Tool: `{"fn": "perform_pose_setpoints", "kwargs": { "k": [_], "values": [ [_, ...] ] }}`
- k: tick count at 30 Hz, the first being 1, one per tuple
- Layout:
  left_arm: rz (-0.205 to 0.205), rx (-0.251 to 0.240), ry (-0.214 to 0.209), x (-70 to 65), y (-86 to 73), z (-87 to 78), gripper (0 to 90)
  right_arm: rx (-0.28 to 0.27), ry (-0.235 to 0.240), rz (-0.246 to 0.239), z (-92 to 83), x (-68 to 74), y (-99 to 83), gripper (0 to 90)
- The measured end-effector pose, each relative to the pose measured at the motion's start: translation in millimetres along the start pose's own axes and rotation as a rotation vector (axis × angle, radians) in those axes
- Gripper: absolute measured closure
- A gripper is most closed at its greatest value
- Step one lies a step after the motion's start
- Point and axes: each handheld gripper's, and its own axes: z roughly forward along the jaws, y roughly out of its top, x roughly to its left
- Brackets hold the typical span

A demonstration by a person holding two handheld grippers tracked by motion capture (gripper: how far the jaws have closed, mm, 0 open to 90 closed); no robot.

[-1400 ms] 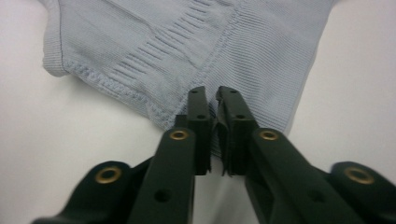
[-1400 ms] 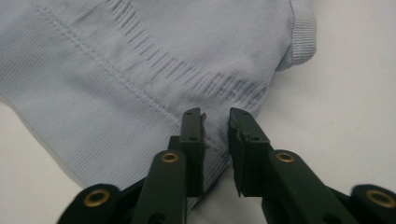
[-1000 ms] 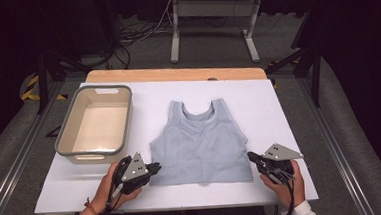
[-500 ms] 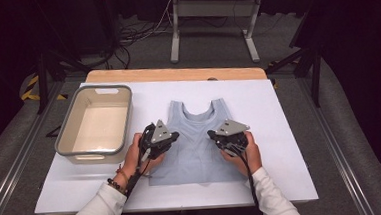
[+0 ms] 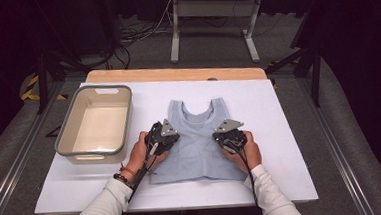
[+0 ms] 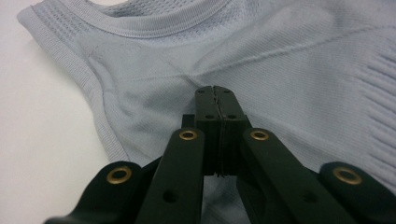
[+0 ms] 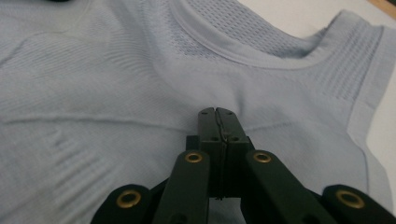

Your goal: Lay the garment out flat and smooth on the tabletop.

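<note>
A pale blue ribbed tank top (image 5: 197,154) lies flat on the white board (image 5: 285,132), neckline pointing away from me. My left gripper (image 5: 175,138) rests over its left chest, just below the armhole. In the left gripper view my left gripper (image 6: 215,88) has its jaws pressed together, tips on the tank top (image 6: 299,74), with no fabric seen between them. My right gripper (image 5: 220,136) sits over the right chest. The right gripper view shows my right gripper (image 7: 217,111) also shut, tips down on the tank top (image 7: 93,70) below the neckline.
A beige tub (image 5: 88,154) with a grey rim stands on the board to the left of the top, close to my left hand. A wooden table edge (image 5: 176,73) runs behind the board. Bare board lies to the right of the garment.
Both hands have moved from the top's lower corners forward and inward onto its chest. The garment itself lies as before.
</note>
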Motion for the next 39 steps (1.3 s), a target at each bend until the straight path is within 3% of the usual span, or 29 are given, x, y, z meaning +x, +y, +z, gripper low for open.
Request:
{"fn": "perform_pose_setpoints", "kwargs": {
  "k": [5,8,12,15,18,21,23,27,33,39],
  "values": [
    [-0.015,0.002,0.016,2.6,-3.5,-2.9,89.6,0.007,-0.069,0.031,-9.9,-18.6,-14.4,89.8],
    [-0.03,-0.028,0.041,5.2,-4.6,-4.3,87.4,-0.001,-0.097,0.08,-13.2,-30.0,-25.6,89.7],
    [-0.036,-0.081,0.037,5.8,-3.5,-10.1,84.9,-0.002,-0.153,0.114,-19.5,-38.8,-30.8,89.7],
    [-0.035,-0.11,0.011,3.8,-1.4,-16.2,83.5,-0.068,-0.121,0.153,-29.4,-41.9,-31.5,89.5],
    [-0.009,-0.137,-0.008,-1.9,0.4,-26.2,83.1,-0.119,-0.112,0.124,-41.6,-35.1,-25.9,89.1],
    [0.036,-0.161,-0.032,-8.9,-1.0,-37.7,82.7,-0.16,-0.071,0.09,-51.8,-22.4,-20.7,88.9],
    [0.075,-0.154,-0.042,-15.9,-5.2,-45.1,86.2,-0.179,-0.009,0.083,-55.3,-11.8,-18.6,89.5],
    [0.115,-0.138,-0.08,-27.6,-17.5,-54.5,88.4,-0.173,0.058,0.053,-53.6,7.7,-17.0,89.4],
    [0.137,-0.092,-0.09,-32.8,-29.1,-55.3,87.2,-0.153,0.108,-0.015,-48.3,32.7,-13.3,89.1],
    [0.164,-0.055,-0.105,-35.9,-38.4,-52.6,85.9,-0.106,0.15,-0.055,-41.8,45.7,-19.4,89.6]
  ]
}}
